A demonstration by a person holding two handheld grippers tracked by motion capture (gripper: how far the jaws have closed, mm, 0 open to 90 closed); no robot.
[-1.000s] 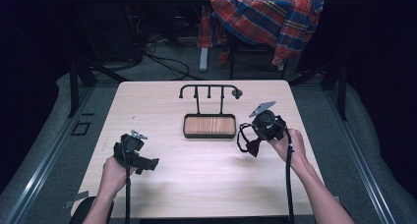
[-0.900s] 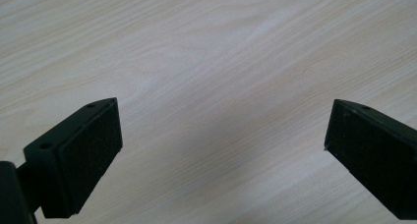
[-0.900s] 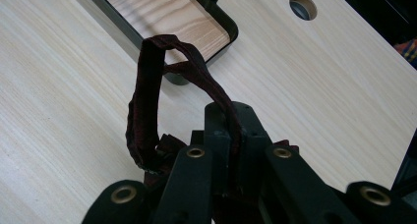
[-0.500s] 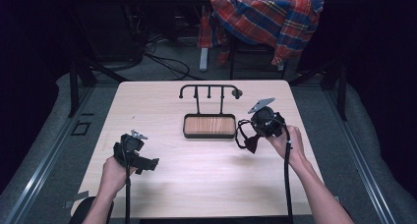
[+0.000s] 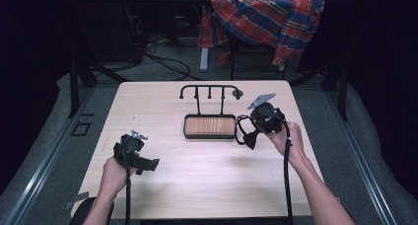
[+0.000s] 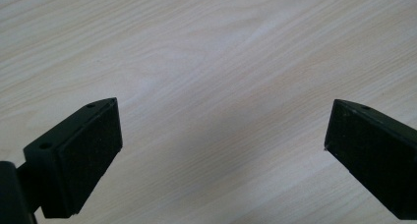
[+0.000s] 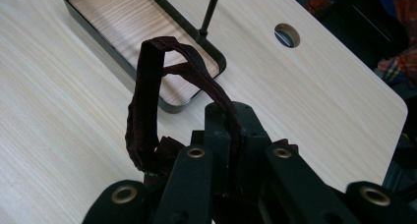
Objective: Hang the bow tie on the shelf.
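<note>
High view: my right claw (image 5: 250,136) sits just right of the wooden tray (image 5: 209,127) of the rack, held above the worktop (image 5: 197,180), with a dark strap (image 5: 244,131) drooping from it in a loop.
Right gripper view: my right claw (image 7: 223,150) is clamped tight on the strap (image 7: 147,111) — its loop arches up and over towards the tray (image 7: 123,17), whose near corner lies just beyond it.
Strap, place: in my right claw, off the worktop, close beside the tray's right end but not in it.
Rack: black hanger bar (image 5: 209,88) stands upright behind the tray, hooks bare.
Left claw: my left claw (image 5: 148,164) hangs low over the front left of the worktop, well apart from the tray; the left gripper view shows its jaws spread wide over plain wood (image 6: 211,76), nothing between them.
Change since a second ago: my right hand (image 5: 286,138) has drifted a little up and away from me along the tray's right side — the grip on the strap stays the same. My left hand (image 5: 116,173) has kept its place.
Background: a plaid cloth (image 5: 268,18) drapes over a chair beyond the worktop.
</note>
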